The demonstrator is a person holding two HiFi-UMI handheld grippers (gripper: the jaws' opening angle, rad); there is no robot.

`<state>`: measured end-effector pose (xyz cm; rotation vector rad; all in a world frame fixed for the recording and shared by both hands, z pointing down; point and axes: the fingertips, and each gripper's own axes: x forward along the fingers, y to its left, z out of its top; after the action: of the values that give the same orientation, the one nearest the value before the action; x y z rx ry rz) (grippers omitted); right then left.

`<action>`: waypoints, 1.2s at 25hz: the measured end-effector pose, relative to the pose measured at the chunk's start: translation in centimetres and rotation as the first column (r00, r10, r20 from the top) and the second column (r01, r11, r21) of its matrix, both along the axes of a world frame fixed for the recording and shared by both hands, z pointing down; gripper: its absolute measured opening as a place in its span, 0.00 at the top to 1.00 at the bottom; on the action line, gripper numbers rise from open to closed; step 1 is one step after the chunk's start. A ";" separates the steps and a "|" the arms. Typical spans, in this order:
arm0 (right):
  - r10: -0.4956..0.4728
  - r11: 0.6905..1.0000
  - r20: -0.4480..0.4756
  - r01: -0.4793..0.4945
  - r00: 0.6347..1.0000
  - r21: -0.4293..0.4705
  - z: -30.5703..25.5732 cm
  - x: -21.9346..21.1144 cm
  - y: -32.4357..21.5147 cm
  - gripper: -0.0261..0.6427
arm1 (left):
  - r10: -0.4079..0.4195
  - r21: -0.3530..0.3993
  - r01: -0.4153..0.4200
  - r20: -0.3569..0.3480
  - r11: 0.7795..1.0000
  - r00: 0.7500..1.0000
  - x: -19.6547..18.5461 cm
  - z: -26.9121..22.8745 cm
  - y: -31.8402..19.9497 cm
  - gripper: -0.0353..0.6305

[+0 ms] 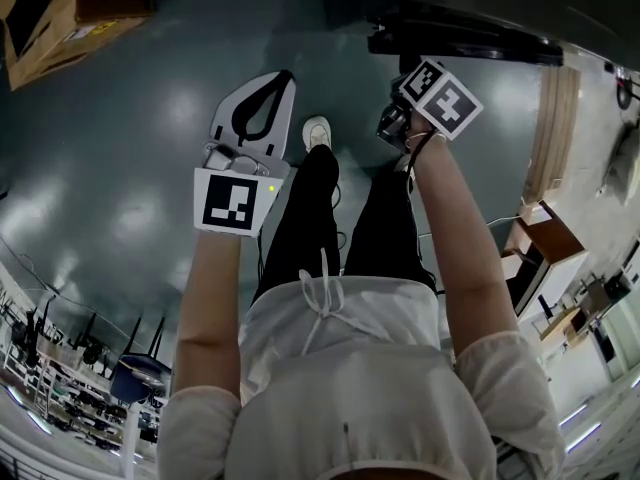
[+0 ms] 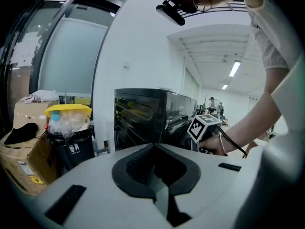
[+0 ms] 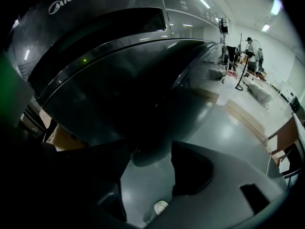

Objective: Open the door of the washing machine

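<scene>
The dark Midea washing machine fills the right gripper view, its round door bulging toward me. My right gripper points down at the door's lower edge, jaws apart. A rounded lip of the door sits between the tips, and I see no pad pressing on it. From the head view the right gripper is up against the machine's front. My left gripper hangs over the floor to the left with its white jaws together and nothing in them. In the left gripper view the machine stands ahead.
A black bin with a yellow lid and a cardboard box stand left of the machine. Another box lies at the head view's top left. The person's shoe is between the grippers. Wooden furniture stands at the right.
</scene>
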<state>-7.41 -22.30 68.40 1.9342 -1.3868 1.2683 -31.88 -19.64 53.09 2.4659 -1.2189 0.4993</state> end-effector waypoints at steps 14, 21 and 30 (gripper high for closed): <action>-0.042 0.999 -0.023 0.042 0.999 0.028 0.1 -1.3 0.4 0.70 | -0.023 -0.008 0.023 0.027 1.000 0.999 -0.6 1.4 0.7 0.91; -0.032 0.999 0.008 0.031 0.999 0.009 -0.1 -1.3 2.2 0.74 | -0.032 -0.004 0.033 0.045 0.999 0.998 -0.1 1.5 1.5 0.91; -0.030 0.999 0.016 0.031 0.999 -0.024 0.0 0.7 7.3 0.77 | 0.034 -0.002 -0.034 0.038 0.999 0.999 5.0 1.3 2.7 0.91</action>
<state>-6.68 -15.01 68.39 1.8839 -1.3970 1.2827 -26.92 -16.90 54.35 2.4903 -1.1927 0.5583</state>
